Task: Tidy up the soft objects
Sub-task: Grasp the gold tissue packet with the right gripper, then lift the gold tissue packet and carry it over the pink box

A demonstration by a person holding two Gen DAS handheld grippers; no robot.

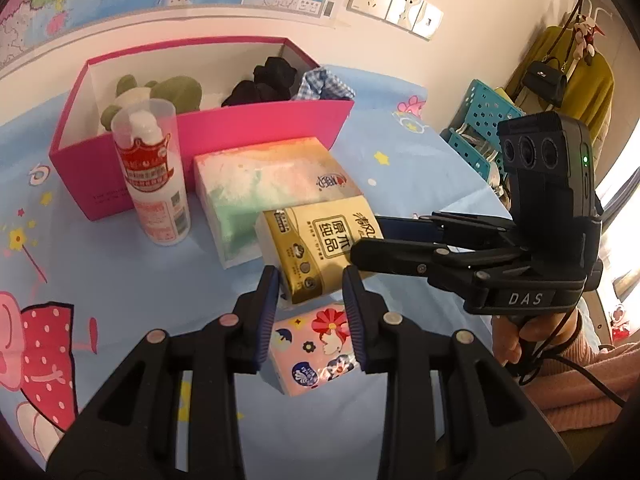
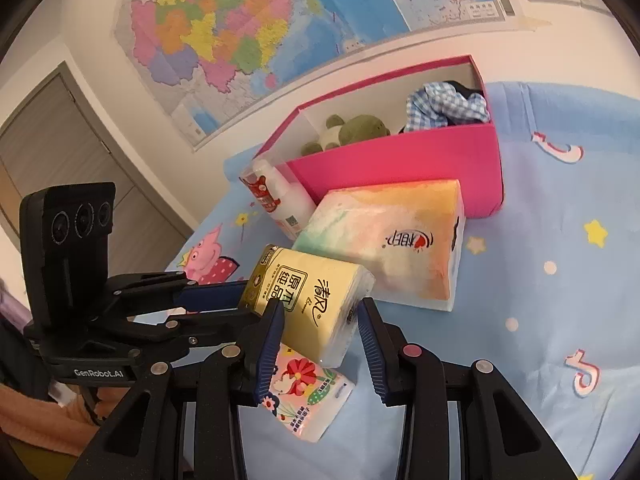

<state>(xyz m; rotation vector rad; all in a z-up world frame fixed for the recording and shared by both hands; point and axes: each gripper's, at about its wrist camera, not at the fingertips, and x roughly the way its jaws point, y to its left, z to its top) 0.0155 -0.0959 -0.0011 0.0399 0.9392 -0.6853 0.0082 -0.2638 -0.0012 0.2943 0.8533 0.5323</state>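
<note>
A yellow tissue pack leans on a small pink floral tissue pack on the blue bedsheet. Behind them lies a large pastel tissue pack. A pink box holds a green plush toy, black cloth and checked cloth. My left gripper is open, jaws either side of the yellow pack's near end. My right gripper is open around the same pack from the other side; its fingers touch the pack.
A white spray bottle stands in front of the box's left end. A map hangs on the wall behind. Teal baskets and hanging clothes stand to the right of the bed.
</note>
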